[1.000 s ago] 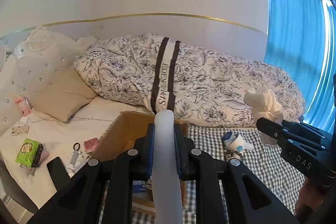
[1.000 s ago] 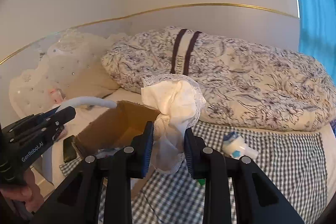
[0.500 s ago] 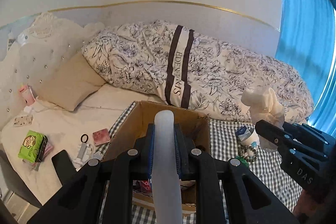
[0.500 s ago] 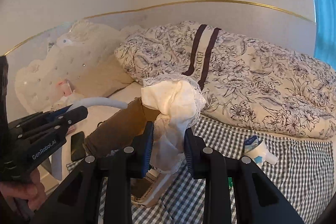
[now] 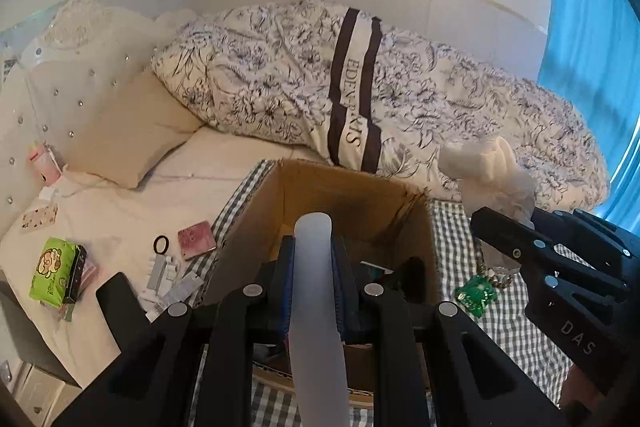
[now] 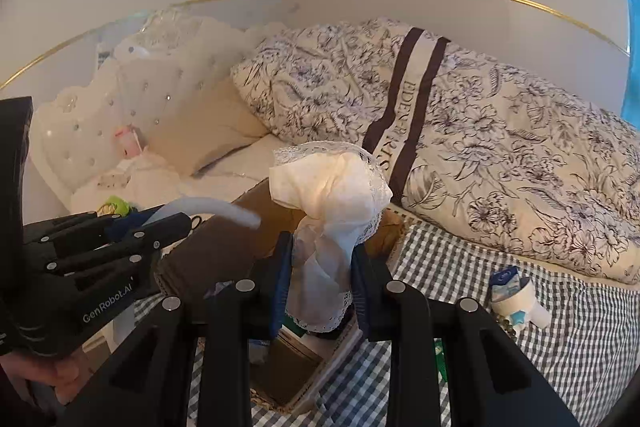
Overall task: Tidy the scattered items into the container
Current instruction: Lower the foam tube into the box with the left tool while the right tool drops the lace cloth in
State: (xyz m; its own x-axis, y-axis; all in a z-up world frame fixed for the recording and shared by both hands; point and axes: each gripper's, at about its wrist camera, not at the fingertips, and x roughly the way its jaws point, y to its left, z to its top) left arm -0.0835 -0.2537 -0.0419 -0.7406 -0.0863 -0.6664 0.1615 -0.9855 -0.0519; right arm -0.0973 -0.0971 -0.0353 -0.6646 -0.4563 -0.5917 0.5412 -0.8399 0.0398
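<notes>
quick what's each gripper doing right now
Left gripper: closed on the white tube.
Right gripper: closed on the lace-trimmed cloth.

Soft daylight from the right, strong fisheye edge distortion.

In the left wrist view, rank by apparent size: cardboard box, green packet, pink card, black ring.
1. cardboard box
2. green packet
3. pink card
4. black ring
The box sits nearer the camera, but the gap is clear anyway.
</notes>
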